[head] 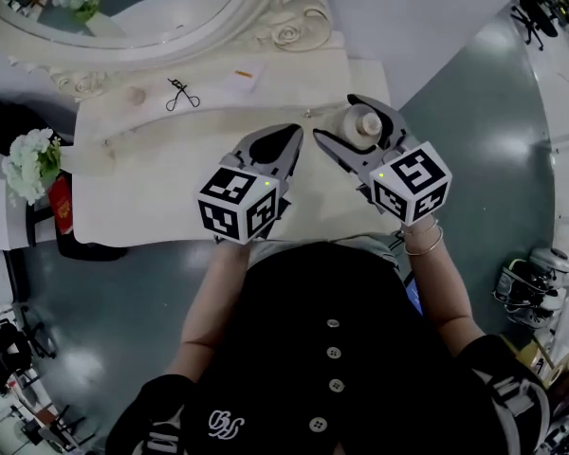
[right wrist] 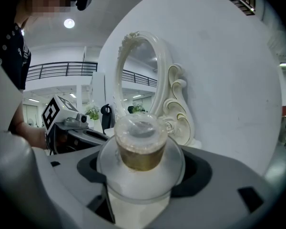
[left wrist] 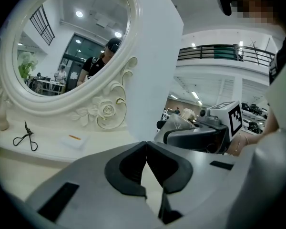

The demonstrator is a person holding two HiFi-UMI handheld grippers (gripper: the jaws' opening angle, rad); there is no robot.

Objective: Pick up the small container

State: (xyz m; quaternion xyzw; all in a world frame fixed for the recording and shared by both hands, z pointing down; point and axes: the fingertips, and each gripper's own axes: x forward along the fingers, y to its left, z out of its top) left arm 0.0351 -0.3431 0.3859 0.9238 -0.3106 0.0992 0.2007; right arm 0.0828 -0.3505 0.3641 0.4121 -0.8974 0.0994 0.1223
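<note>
The small container (head: 365, 123) is a clear round jar with a pale cap and brownish contents, at the right end of the white vanity top (head: 152, 183). My right gripper (head: 334, 118) has a jaw on either side of it. In the right gripper view the jar (right wrist: 140, 149) fills the space between the pads and touches both. Whether it is off the table I cannot tell. My left gripper (head: 292, 136) hovers just left of the right one, shut and empty; its tips (left wrist: 146, 143) meet.
An ornate white oval mirror (head: 123, 12) stands along the back of the table. A black eyelash curler (head: 181, 94) and a small white card (head: 244, 78) lie near it. White flowers (head: 33, 164) and a red object (head: 62, 203) sit off the left edge.
</note>
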